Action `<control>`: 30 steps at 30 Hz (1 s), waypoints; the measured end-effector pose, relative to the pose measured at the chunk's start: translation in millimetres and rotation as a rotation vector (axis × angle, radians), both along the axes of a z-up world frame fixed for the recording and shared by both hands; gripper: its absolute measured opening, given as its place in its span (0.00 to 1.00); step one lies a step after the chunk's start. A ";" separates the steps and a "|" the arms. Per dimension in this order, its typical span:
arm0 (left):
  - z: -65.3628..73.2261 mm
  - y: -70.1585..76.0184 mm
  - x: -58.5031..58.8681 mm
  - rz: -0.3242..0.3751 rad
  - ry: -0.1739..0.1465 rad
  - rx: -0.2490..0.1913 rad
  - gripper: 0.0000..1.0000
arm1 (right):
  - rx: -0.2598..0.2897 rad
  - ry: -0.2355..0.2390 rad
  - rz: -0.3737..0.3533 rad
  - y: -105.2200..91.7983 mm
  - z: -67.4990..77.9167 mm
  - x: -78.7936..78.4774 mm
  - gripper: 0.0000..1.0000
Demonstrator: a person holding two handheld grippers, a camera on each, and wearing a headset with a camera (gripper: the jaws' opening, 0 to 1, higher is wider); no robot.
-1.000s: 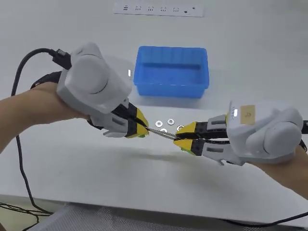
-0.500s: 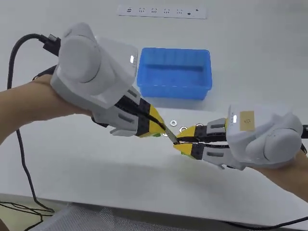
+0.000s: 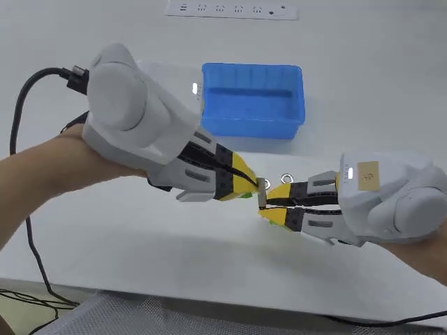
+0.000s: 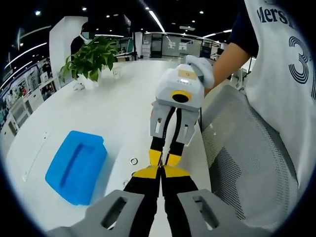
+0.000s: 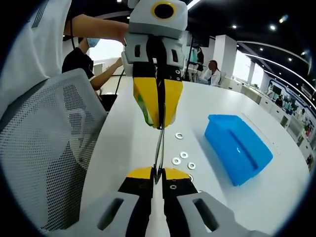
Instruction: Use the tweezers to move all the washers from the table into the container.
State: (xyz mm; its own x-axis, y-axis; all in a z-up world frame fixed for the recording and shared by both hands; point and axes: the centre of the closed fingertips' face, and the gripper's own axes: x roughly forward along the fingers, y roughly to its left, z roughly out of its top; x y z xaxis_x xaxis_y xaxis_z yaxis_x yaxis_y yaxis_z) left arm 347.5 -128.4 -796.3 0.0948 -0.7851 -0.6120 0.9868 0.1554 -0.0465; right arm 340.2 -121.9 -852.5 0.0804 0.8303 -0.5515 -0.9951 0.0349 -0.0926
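Thin metal tweezers [image 5: 159,148] bridge the two grippers just above the white table [image 3: 140,230]. My left gripper [image 3: 253,187] is shut on their far end, and its yellow tips [image 5: 159,121] point at the right gripper view. My right gripper [image 5: 157,177] is shut on their near end and sits almost tip to tip with the left one [image 4: 161,173]. Several steel washers [image 5: 183,155] lie on the table beside the tweezers; one washer [image 3: 286,179] shows just past the tips. The blue container [image 3: 253,98] stands behind them and looks empty.
A white power strip [image 3: 230,10] lies at the table's far edge. A black cable [image 3: 21,139] trails off the left gripper. A mesh chair [image 5: 54,148] and a person's torso are close to the table's near edge. A potted plant [image 4: 91,57] stands far off.
My left gripper has moved right and a little lower, closing most of the gap to the right gripper. The stretch of tweezers showing between the tips has shrunk.
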 end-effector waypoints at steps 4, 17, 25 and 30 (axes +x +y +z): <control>2.3 -3.1 2.6 0.013 -0.003 -0.020 0.11 | 0.002 0.000 0.006 1.0 0.4 -2.2 0.07; 2.8 -5.0 -2.4 0.017 0.007 -0.055 0.07 | 0.010 0.007 -0.002 3.6 0.5 -1.3 0.07; 4.8 -13.5 -9.1 0.013 -0.019 -0.084 0.06 | -0.042 -0.041 0.057 0.6 -1.2 -3.6 0.08; 5.7 -22.8 -9.8 0.009 -0.027 -0.100 0.07 | -0.070 -0.054 0.072 -2.6 -2.4 -3.2 0.09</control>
